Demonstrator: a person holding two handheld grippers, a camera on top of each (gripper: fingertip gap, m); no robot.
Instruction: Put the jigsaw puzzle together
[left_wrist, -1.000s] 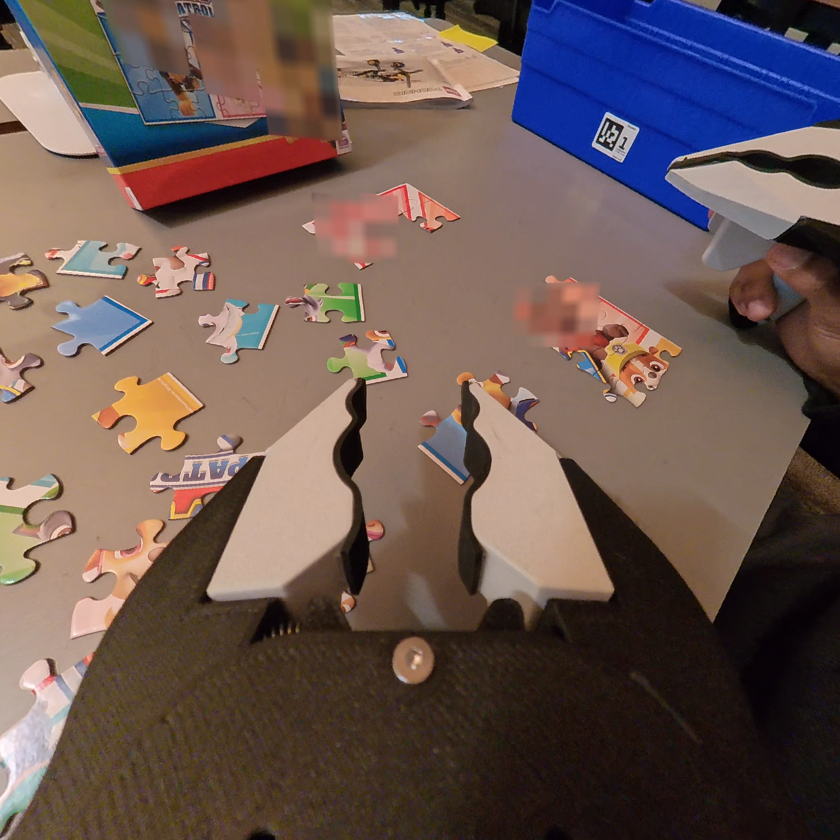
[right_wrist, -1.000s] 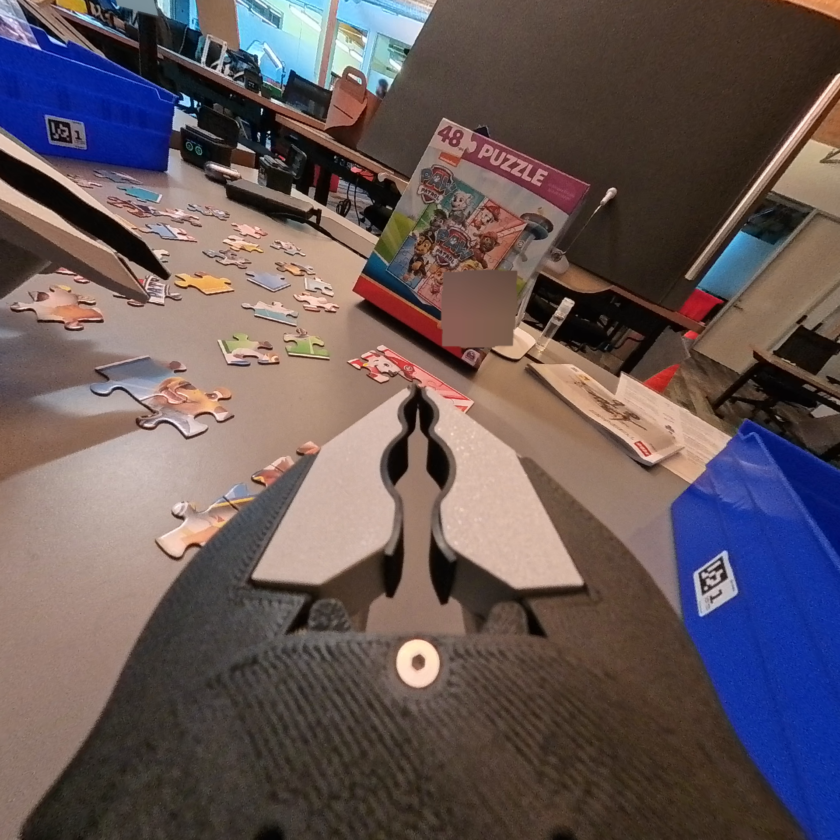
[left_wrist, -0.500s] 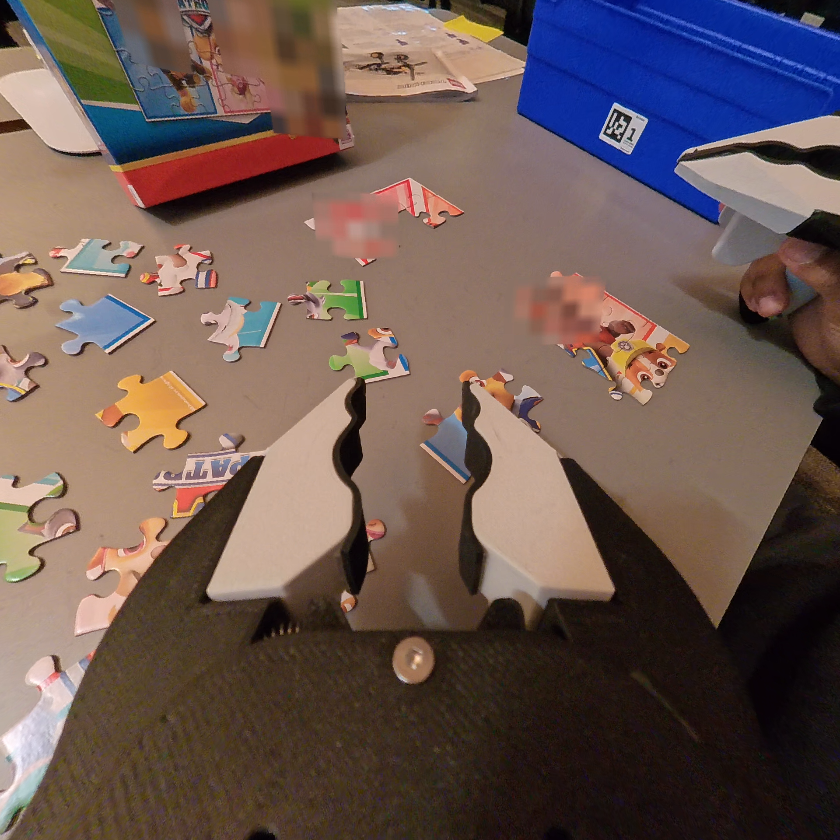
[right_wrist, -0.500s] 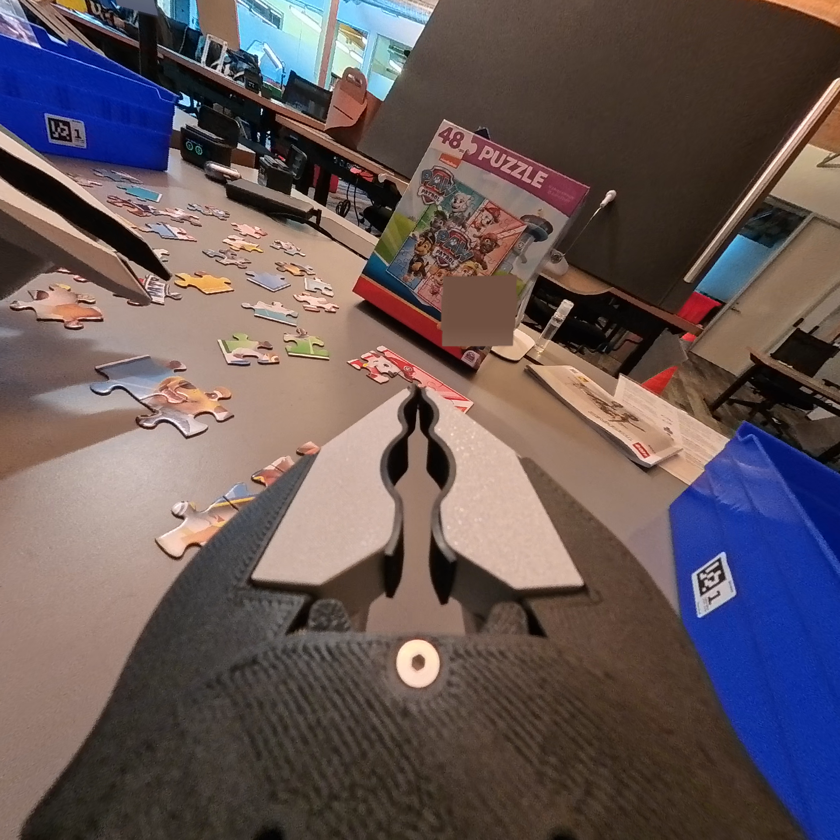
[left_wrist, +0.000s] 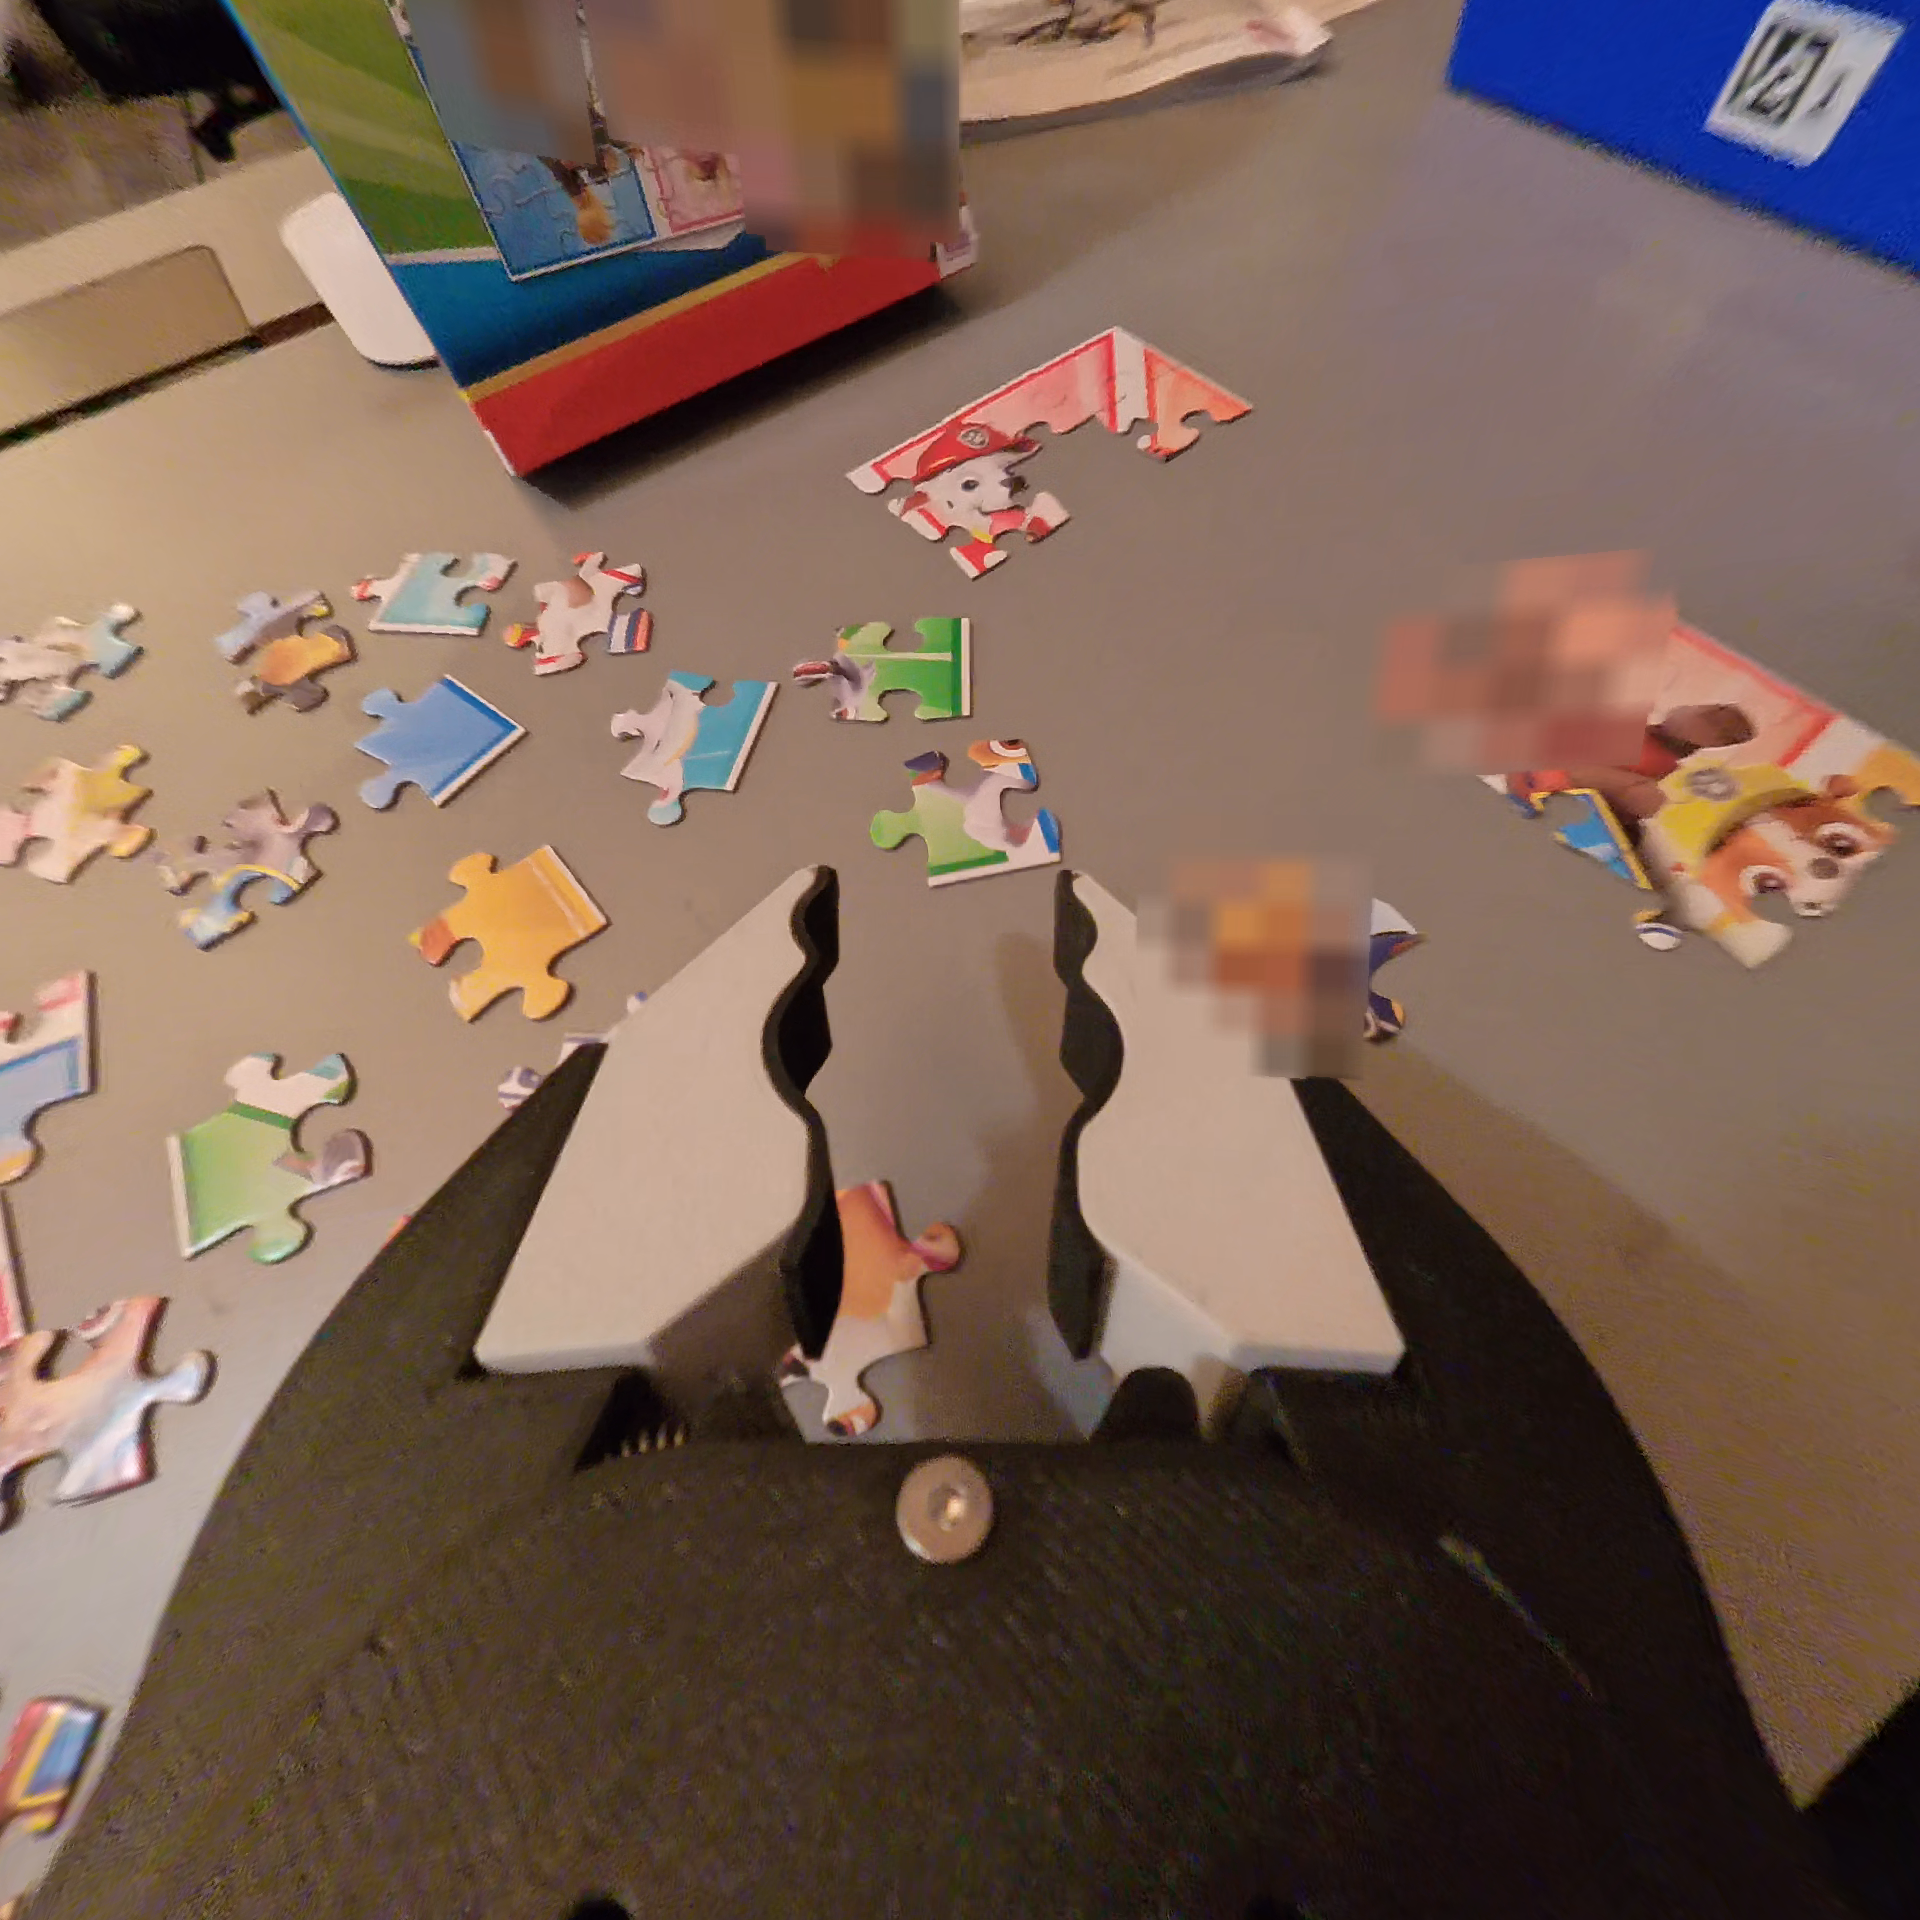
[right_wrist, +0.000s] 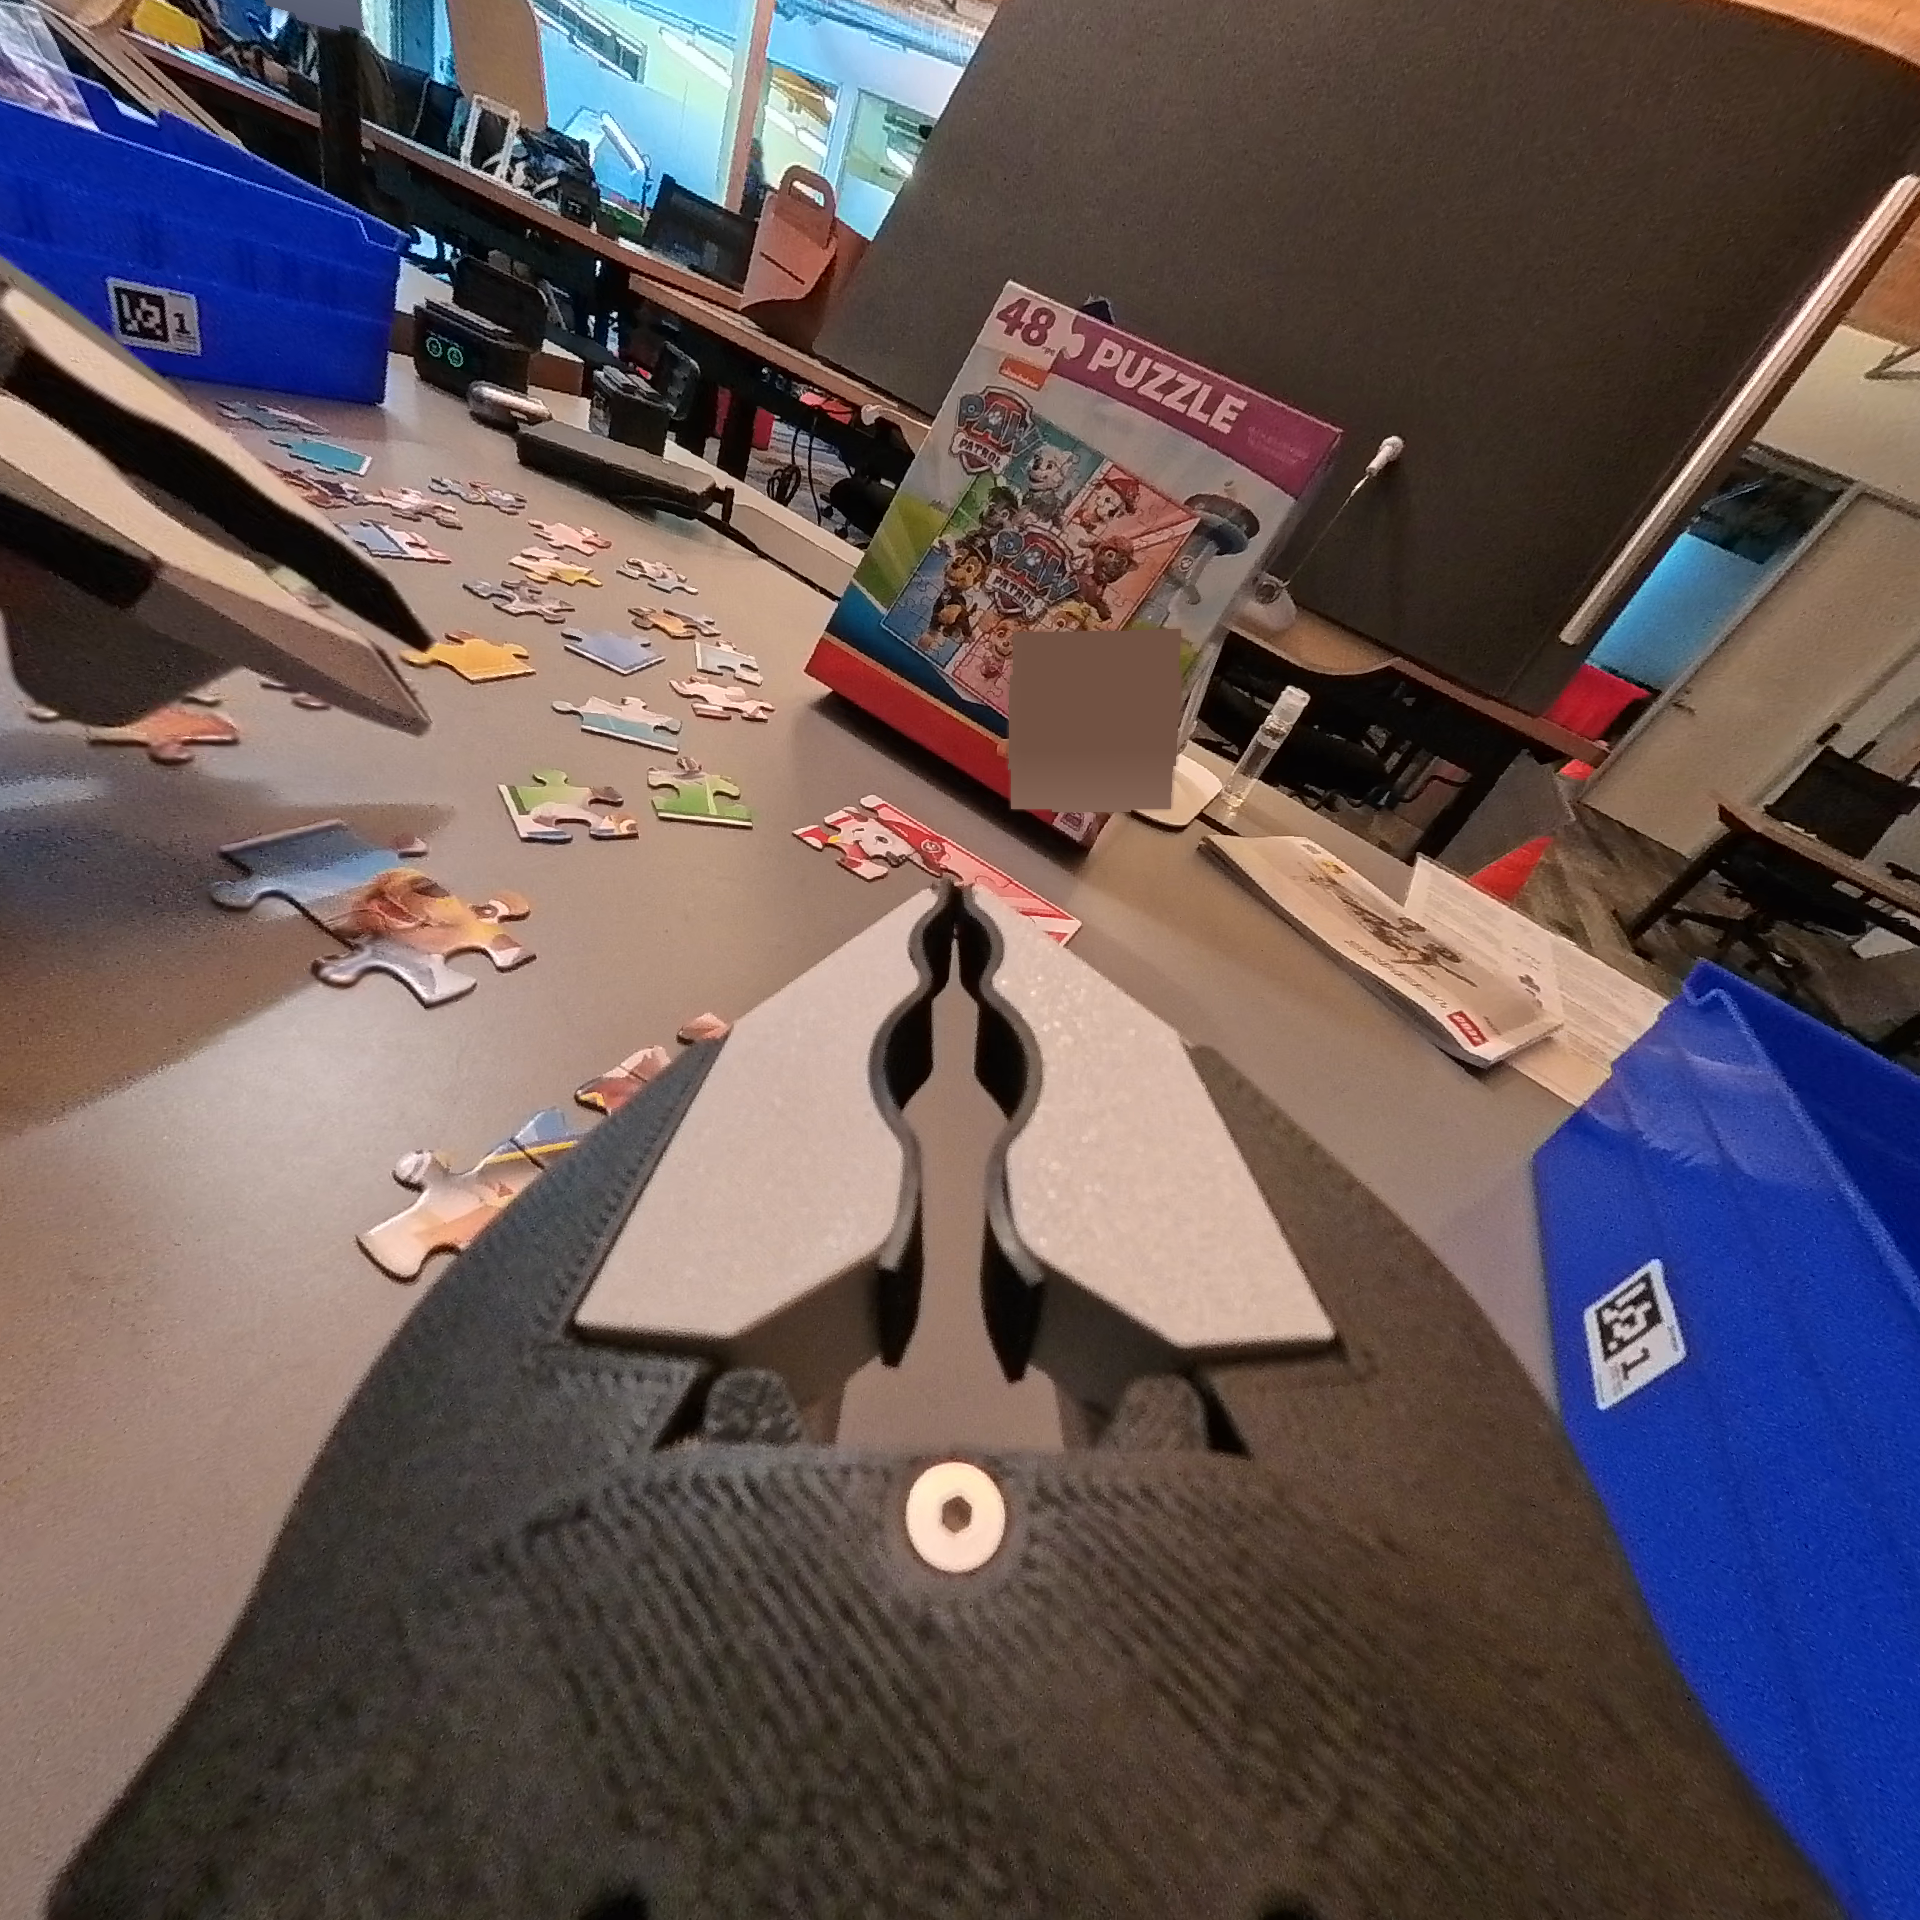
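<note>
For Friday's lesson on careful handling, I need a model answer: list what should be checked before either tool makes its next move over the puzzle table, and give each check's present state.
1. Left tool open with nothing gripped: ok.
2. Right tool tips together, holding nothing: ok.
3. Green and white piece just ahead of the left tool lies flat, clear of neighbours: ok.
4. Orange piece under the left tool fully visible: not ok, partly hidden.
5. Puzzle box upright, clear of both tools: ok.
6. Tools apart from each other: ok.

Left tool with fingers parted and bare, right tool with fingertips pressed together, bare.
</note>
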